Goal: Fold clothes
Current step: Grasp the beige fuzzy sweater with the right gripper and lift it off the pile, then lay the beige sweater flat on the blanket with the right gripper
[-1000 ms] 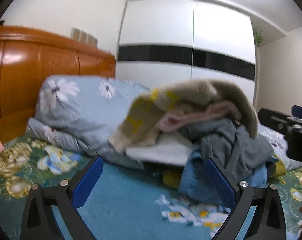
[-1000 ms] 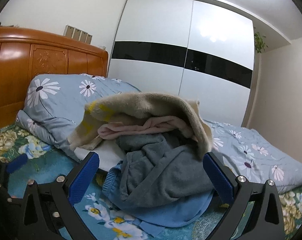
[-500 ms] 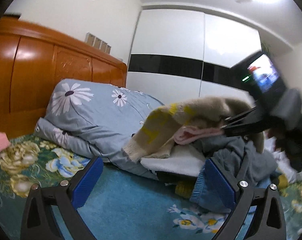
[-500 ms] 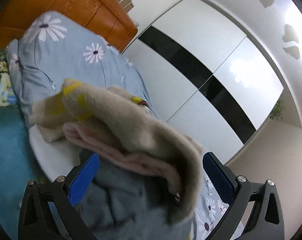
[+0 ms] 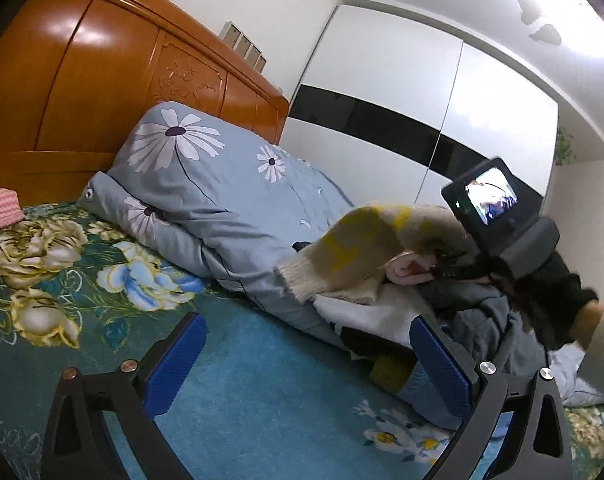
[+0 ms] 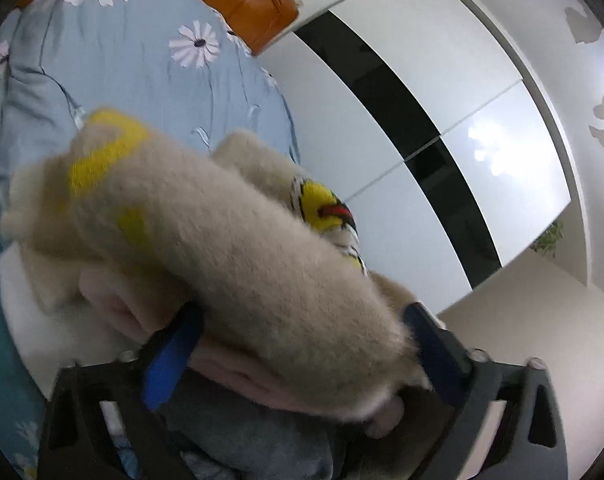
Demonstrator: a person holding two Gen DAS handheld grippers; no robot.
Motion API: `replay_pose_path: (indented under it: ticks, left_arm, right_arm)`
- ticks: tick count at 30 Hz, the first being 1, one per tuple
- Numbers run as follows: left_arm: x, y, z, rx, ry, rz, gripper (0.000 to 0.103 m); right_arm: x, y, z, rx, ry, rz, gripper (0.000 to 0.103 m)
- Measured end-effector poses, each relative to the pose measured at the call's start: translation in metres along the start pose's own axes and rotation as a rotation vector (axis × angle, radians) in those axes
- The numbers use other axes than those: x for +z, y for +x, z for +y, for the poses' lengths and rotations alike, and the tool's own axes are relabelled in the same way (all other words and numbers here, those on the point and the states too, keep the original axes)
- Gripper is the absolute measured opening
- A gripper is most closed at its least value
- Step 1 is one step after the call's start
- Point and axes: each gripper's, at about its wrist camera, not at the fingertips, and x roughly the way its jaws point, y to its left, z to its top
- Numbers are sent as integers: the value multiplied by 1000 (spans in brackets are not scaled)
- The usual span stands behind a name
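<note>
Left wrist cam sits low over the bedsheet [image 5: 261, 380], rolled, looking past its own blue fingers [image 5: 173, 360] toward the headboard [image 5: 101, 92] and wardrobe [image 5: 422, 120]; clothes pile [image 5: 382, 272] at mid range, right of centre. Right wrist cam is rolled harder and jammed right up against that pile: beige sweater [image 6: 241, 248] fills the frame, blurred. Both views share the sweater, blue duvet [image 6: 141, 64], headboard, wardrobe. Left view also catches the right gripper [image 5: 450, 266] from the side.

Black claw [image 5: 308, 364] frames, blue ribbed pads [image 5: 440, 362], silver screws; black fuzzy glove [image 5: 550, 300].
</note>
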Motion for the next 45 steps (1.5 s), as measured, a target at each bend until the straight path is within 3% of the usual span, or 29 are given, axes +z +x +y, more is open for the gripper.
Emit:
replay_pose_path:
  ticks: [1,2,8,15,21,26,29,33,39,45]
  left_arm:
    - [0,0,1,-4,-4,-1,103]
    - [0,0,2,-8,-8,-1,103]
    - [-2,4,3,-37,-19,19,103]
    - [0,-2,2,-97,-35,14,103]
    - [1,-26,-5,-144,9,54,103]
    - [-11,-70,-17,-137,190,108,103]
    - [-9,-92,-28,-12,299,161,103]
    - [-23,-120,-25,-111,233,272,103]
    - [-55,-139,-22,-158,110,463,103]
    - [-84,-156,-37,-222,42,601,103]
  right_arm:
    - [-2,-2,-5,-13,25,-7,57]
    - [-4,-6,-16,-23,79,-22,50]
    - [-21,-41,-70,49,342,-98,38]
    - [-61,-113,-117,66,436,-201,34]
    - [-85,-206,-156,84,448,-270,32]
    - [-146,-283,-170,139,468,-286,32]
    - [-195,-312,-164,213,515,-237,32]
    - [-264,-353,-156,269,565,-165,32]
    - [-346,-400,-133,307,629,-76,32]
    - [-388,-418,-98,419,625,3,33]
